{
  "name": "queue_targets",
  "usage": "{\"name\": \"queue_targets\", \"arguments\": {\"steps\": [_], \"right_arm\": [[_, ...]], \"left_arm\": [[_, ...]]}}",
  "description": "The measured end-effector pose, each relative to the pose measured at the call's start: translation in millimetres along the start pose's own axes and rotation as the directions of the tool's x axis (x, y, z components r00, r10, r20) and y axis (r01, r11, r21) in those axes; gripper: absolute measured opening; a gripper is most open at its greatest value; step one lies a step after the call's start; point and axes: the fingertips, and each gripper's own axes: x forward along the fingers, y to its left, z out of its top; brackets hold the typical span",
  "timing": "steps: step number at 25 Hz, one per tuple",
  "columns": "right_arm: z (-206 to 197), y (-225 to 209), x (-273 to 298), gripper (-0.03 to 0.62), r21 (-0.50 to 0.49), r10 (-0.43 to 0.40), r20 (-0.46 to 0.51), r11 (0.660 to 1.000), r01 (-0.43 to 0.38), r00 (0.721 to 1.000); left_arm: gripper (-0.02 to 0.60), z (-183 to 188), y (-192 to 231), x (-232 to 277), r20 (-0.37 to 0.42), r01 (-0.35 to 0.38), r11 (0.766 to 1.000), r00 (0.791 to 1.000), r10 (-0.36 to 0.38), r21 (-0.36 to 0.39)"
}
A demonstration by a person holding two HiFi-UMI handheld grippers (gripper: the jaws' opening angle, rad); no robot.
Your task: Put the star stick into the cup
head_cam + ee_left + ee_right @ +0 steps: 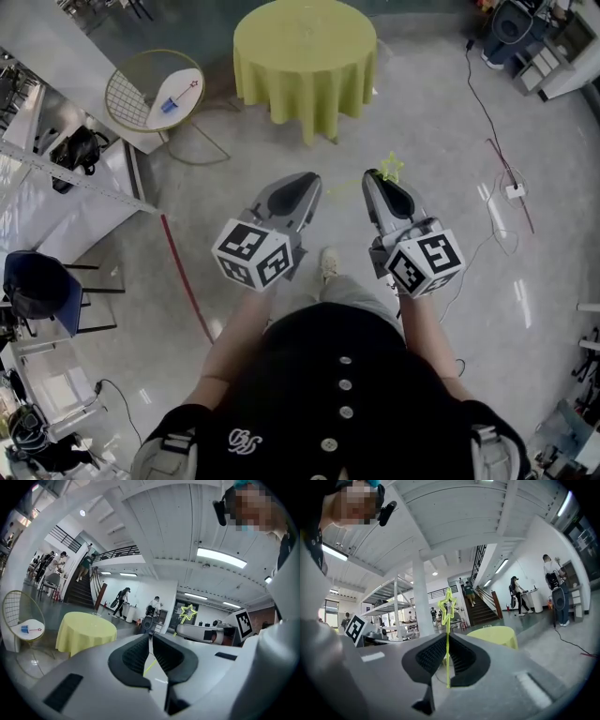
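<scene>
The right hand-held gripper (372, 175) is clamped on the thin yellow-green plastic star stick (446, 620), which stands upright between its pads. The left hand-held gripper (309, 178) is closed and empty. Open grey floor (422, 122) separates both from the round, yellow-green-clothed tabletop (305, 66) at 12 o'clock. The right gripper view shows the pad contact and a clear cup (487, 626) there, whereas the head view shows only the star tip.

The star stick (446, 607) is bright yellow-green. The tablecloth (305, 61) at the upper centre of the head view is a plain, duller yellow-green. The left gripper (307, 178) and right gripper (372, 174) are grey with black ribbed pads (429, 657). Their cubes (253, 255) are white with black squares. At the upper left, the cup (169, 105) is blue. The floor (450, 141) is glossy pale grey.
</scene>
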Motion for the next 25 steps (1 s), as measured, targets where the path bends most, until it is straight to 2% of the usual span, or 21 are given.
{"name": "queue_targets", "arguments": {"steps": [6,12,20,25], "right_arm": [[25.3,-55.7,47.4,0.015,-0.005,0.055,0.009,0.998,-0.055,0.998],[32.8,-97.8,76.0,0.015,0.015,0.113,0.005,0.993,-0.113,0.994],[37.9,-112.0,108.6,0.015,0.035,0.165,0.028,0.986,-0.166,0.986],[34.0,-121.8,122.0,0.015,0.064,0.159,0.018,0.985,-0.16,0.987]], "left_arm": [[0.034,19.7,28.3,59.1,0.009,-0.021,1.0,1.0,0.021,-0.004],[0.034,35.9,48.3,108.0,0.036,-0.053,0.999,0.998,0.053,-0.007],[0.034,43.1,76.3,130.2,0.028,-0.067,0.998,0.997,0.068,-0.015],[0.034,44.9,96.2,134.5,0.02,-0.088,0.996,0.996,0.089,-0.032]]}}
